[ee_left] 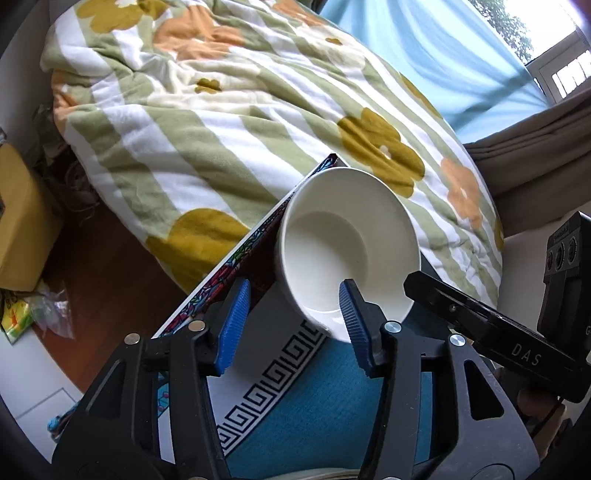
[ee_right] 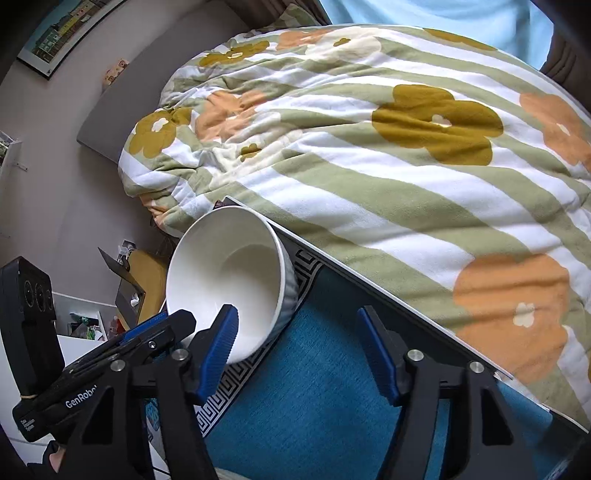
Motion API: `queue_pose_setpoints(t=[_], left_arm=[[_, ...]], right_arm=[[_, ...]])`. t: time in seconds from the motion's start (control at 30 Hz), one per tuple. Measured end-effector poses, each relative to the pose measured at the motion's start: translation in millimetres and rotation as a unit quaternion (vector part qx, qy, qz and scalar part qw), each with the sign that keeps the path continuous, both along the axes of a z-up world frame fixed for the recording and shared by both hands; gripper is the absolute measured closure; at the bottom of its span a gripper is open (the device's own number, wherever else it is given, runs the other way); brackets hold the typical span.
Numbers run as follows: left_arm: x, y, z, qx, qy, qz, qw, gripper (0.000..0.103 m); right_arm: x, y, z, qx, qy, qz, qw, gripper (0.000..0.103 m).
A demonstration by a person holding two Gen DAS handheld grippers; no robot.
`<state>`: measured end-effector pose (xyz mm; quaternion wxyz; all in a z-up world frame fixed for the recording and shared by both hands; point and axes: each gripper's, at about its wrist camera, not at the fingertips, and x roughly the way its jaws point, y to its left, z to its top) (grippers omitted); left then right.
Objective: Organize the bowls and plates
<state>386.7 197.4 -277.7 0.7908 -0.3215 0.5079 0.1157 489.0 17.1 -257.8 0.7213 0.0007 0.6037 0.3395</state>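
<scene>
Both tongs stand wide apart, blue-padded fingers spread, holding nothing. On the left gripper, the right-hand pad overlaps the near rim of a white ceramic bowl, while the other pad is well clear of it; whether the pad touches the rim cannot be told. The right gripper also gapes wide, with its left-hand pad crossing the bowl's lower edge in its own view.

The bowl sits just beyond the fingertips, near the far corner of a teal table mat with a black-and-white Greek-key border. It has a ribbed outer wall and shows nothing inside. Each view catches the other gripper's black body at its edge, crowding in beside the bowl.

Past the table edge — pressed right against it — lies a bed with a rumpled quilt in green and white stripes with mustard and orange flowers. Farther off, to the left, a yellow box and crinkled plastic bags sit by the wooden floor. A framed picture hangs on the grey wall, cut off at the frame edge. Pale blue curtains and a bright window close the background; fisheye warping blurs detail there.
</scene>
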Motion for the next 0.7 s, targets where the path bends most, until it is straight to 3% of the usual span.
queue_pose_setpoints(t=[0.07, 0.13, 0.2, 0.33, 0.7], left_arm=[[5, 1, -6, 0.000, 0.003, -0.005, 1.0000, 0.064], [7, 1, -10, 0.000, 0.005, -0.008, 1.0000, 0.075], [8, 1, -11, 0.002, 0.003, -0.010, 0.9999, 0.084], [9, -1, -11, 0.010, 0.000, -0.014, 0.9998, 0.084], [7, -13, 8, 0.059, -0.010, -0.036, 0.9976, 0.084]], right_arm=[[4, 4, -9, 0.009, 0.013, -0.005, 1.000, 0.054], [4, 9, -15, 0.009, 0.015, -0.002, 1.000, 0.068], [4, 13, -17, 0.009, 0.014, 0.001, 1.000, 0.072], [5, 18, -21, 0.018, 0.018, 0.004, 1.000, 0.087], [-2, 20, -16, 0.018, -0.001, 0.008, 1.000, 0.087]])
